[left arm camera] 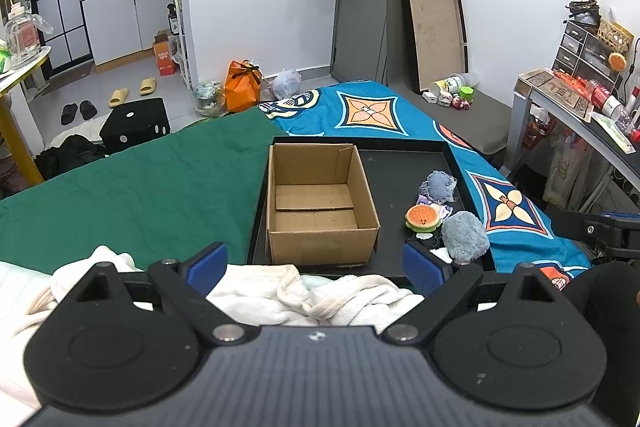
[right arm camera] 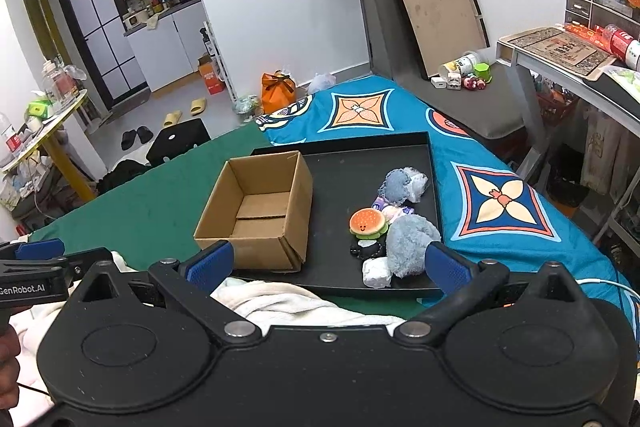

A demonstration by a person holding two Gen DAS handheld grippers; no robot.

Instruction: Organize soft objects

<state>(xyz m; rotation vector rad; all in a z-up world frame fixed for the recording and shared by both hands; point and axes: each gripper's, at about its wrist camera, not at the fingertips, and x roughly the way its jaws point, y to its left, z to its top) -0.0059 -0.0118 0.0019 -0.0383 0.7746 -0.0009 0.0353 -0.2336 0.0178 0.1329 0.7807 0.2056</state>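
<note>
An empty open cardboard box (left arm camera: 320, 203) (right arm camera: 260, 211) stands in the left part of a black tray (left arm camera: 400, 163) (right arm camera: 352, 163) on the bed. To its right lie several soft toys: a burger plush (left arm camera: 422, 217) (right arm camera: 367, 222), a grey-blue fluffy plush (left arm camera: 464, 235) (right arm camera: 408, 243), a blue-grey knitted piece (left arm camera: 438, 183) (right arm camera: 400, 185) and a small white lump (right arm camera: 376, 273). My left gripper (left arm camera: 316, 267) is open and empty in front of the box. My right gripper (right arm camera: 328, 267) is open and empty in front of the tray, its right pad (right arm camera: 444, 269) beside the fluffy plush.
A white towel (left arm camera: 304, 297) (right arm camera: 280, 301) lies bunched under both grippers. The bed has a green sheet (left arm camera: 140, 179) and a blue patterned cover (left arm camera: 372, 111). A desk (left arm camera: 580, 111) stands at the right; the floor with slippers and bags is beyond the bed.
</note>
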